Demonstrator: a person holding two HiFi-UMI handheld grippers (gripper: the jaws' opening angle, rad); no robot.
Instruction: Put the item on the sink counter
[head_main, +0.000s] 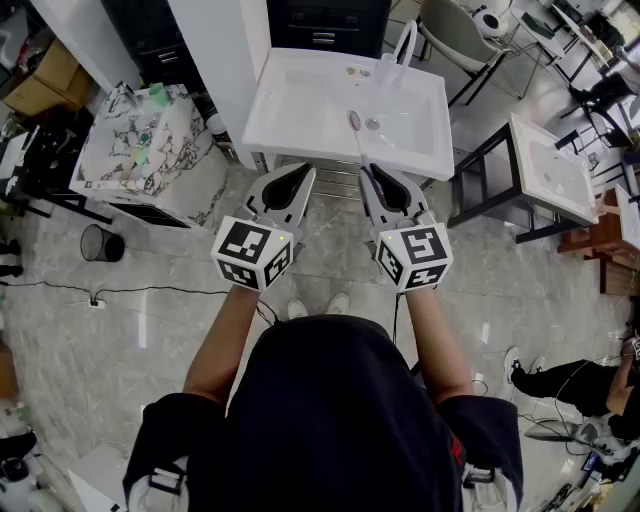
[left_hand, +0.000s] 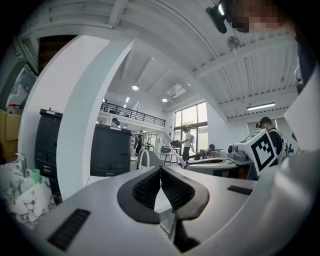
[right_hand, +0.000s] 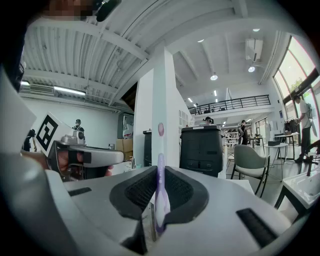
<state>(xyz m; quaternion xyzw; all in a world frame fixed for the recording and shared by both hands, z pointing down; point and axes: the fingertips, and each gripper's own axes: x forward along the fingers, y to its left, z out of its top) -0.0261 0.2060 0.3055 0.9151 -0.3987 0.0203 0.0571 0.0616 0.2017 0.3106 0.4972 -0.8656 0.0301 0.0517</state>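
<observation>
Pinched in the right gripper is a slim lilac toothbrush. The ribbed pads clamp the lower part of its handle, and the rest sticks out ahead of the gripper, nearly level. From the head view its brush end hangs over the basin of the white sink tabletop, close to the drain, not touching anything. Just to the left, the left gripper has its pads pressed together with nothing between them.

The toothbrush looks light and stiff, smooth plastic, so I judge it likely to swivel in a narrow pinch. The present hold low on the handle seems sound, leaving the head free. The flat rim left or right of the basin suits it better than the sloping bowl, where it could slide. A faucet stands at the far edge, and a marble-patterned cabinet sits to the left.
</observation>
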